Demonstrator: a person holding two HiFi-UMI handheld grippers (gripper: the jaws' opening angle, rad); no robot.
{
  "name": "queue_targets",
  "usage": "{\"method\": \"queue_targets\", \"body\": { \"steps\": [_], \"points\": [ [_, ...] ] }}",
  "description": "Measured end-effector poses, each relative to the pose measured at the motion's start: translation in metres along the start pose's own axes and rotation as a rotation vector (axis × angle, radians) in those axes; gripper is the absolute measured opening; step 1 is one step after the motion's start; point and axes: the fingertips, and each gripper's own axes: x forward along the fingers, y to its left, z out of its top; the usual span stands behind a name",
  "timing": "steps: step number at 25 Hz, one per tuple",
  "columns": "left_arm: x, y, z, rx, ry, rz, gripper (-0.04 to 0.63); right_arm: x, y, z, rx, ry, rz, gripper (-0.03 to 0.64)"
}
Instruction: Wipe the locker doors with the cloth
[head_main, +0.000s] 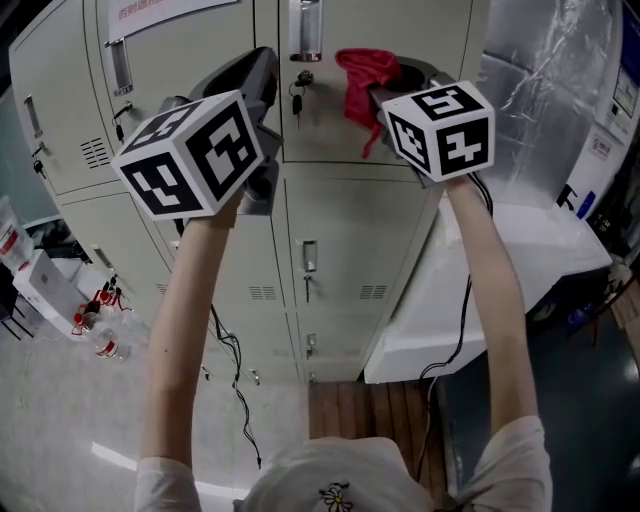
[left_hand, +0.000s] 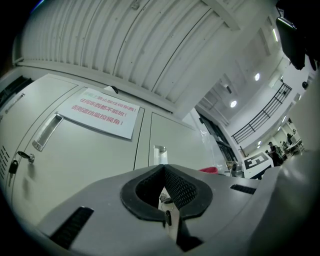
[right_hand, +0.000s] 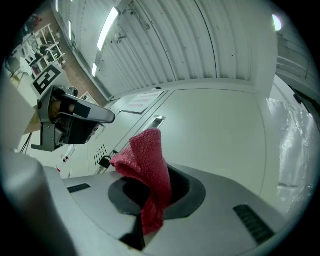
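Note:
A red cloth (head_main: 362, 72) hangs bunched from my right gripper (head_main: 388, 92), which is shut on it and held up close to the upper beige locker door (head_main: 330, 130). In the right gripper view the cloth (right_hand: 147, 167) stands folded out of the jaws (right_hand: 150, 192) in front of the door (right_hand: 220, 125). My left gripper (head_main: 262, 75) is raised beside it to the left, in front of the neighbouring door (head_main: 190, 60). Its jaws (left_hand: 163, 170) are shut with nothing between them. A door handle (left_hand: 47, 131) lies ahead of it.
A paper notice (left_hand: 101, 112) is stuck on the upper doors. Keys hang in the locks (head_main: 297, 100). A white covered bench (head_main: 520, 250) and a plastic sheet (head_main: 545, 90) stand to the right. Cables (head_main: 235, 370) trail on the floor, and bottles (head_main: 95, 320) lie at the left.

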Motion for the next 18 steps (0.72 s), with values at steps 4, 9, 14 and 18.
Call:
{"method": "queue_targets", "body": {
  "steps": [4,9,14,18],
  "points": [
    [0.005,-0.002,-0.008,-0.023,0.006,-0.01,0.015,-0.022,-0.031,-0.016,-0.005,0.021,-0.061,0.029],
    [0.007,-0.002,-0.014,-0.03,0.015,-0.011,0.016,-0.05,-0.07,-0.035,0.004,0.051,-0.138,0.029],
    [0.007,-0.002,-0.016,-0.03,0.016,-0.01,0.015,-0.069,-0.093,-0.049,0.003,0.077,-0.19,0.029],
    [0.005,-0.002,-0.015,-0.027,0.016,-0.006,0.017,-0.078,-0.105,-0.057,0.005,0.092,-0.217,0.029]
  ]
}}
